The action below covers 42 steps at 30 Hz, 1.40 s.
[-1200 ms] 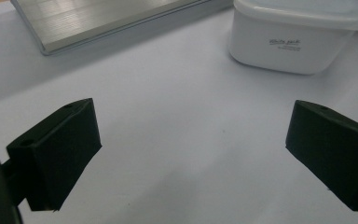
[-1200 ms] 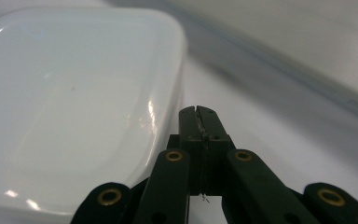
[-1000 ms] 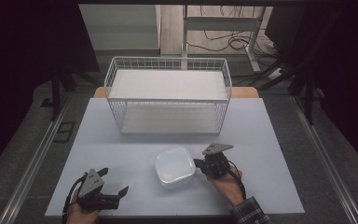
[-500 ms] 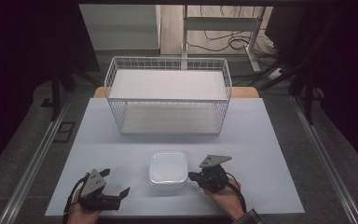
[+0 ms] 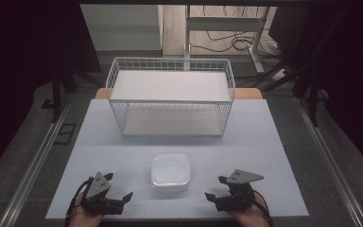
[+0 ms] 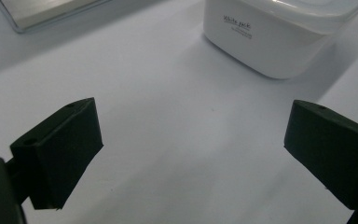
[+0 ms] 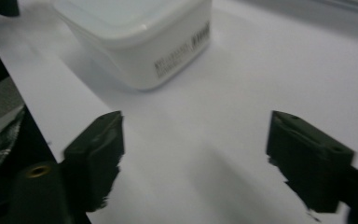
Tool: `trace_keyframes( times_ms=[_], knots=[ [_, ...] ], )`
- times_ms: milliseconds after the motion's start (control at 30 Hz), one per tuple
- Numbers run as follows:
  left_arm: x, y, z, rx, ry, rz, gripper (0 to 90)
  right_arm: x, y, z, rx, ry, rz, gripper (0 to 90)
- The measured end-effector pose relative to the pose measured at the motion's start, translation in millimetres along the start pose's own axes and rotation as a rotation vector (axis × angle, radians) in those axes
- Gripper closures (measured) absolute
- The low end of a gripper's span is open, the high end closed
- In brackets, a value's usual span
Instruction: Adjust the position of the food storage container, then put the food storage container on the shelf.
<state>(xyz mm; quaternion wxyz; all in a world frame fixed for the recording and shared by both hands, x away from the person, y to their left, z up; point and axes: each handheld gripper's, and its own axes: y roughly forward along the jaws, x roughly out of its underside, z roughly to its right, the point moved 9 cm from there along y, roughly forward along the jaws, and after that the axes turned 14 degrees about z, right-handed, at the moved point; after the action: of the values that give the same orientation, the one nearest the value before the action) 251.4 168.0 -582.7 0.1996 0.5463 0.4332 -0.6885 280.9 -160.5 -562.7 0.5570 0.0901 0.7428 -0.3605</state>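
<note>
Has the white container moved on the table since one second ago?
Yes. The white container has shifted left and slightly toward the person's edge, judged against the wire basket: earlier it sat below the basket's right half, now it sits below its middle.

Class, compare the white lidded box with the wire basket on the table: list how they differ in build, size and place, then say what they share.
The box has solid, closed walls and a lid; the basket is open wire mesh with no lid. The box is small and low; the basket is far wider and taller. The box sits near the table's front edge; the basket stands behind it, farther back. Both are white and rest on the table, untouched.
</note>
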Motion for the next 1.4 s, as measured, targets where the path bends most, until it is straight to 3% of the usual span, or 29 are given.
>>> trace_keyframes(
  times_ms=[133, 367, 567, 767, 900, 1100, 1200, 1400],
  knots=[
    [0.4, 1.8, 3.0, 0.009, 0.004, -0.011, 3.6, -8.2, -0.3, -3.7, -0.008, -0.029, 0.023, 10.1],
    [-1.5, 5.7, 9.2, 0.028, -0.028, -0.023, 0.9, -15.4, 1.2, -9.5, -0.012, -0.02, 0.017, 6.6],
    [-8.7, 13.3, 20.9, 0.112, -0.076, -0.015, 0.4, -24.2, 7.1, -9.6, -0.018, 0.016, 0.007, 5.6],
    [-20.3, 24.9, 27.8, 0.125, -0.048, -0.021, 3.5, -31.6, 15.7, -8.3, -0.028, 0.027, 0.027, 9.8],
    [-30.4, 32.3, 33.2, 0.134, -0.035, -0.023, 9.5, -39.9, 21.4, -9.9, -0.034, 0.013, 0.037, 11.5],
    [-48.8, 46.1, 39.7, 0.166, -0.005, -0.012, 9.6, -45.2, 31.7, -12.5, -0.036, -0.011, 0.028, 16.5],
    [-59.7, 58.4, 39.3, 0.182, -0.013, -0.01, 9.7, -53.0, 37.5, -14.0, -0.045, -0.014, 0.033, 19.4],
    [-65.9, 78.5, 37.3, 0.214, -0.022, -0.036, 6.3, -59.2, 52.1, -14.1, -0.051, -0.015, 0.028, 19.0]
  ],
)
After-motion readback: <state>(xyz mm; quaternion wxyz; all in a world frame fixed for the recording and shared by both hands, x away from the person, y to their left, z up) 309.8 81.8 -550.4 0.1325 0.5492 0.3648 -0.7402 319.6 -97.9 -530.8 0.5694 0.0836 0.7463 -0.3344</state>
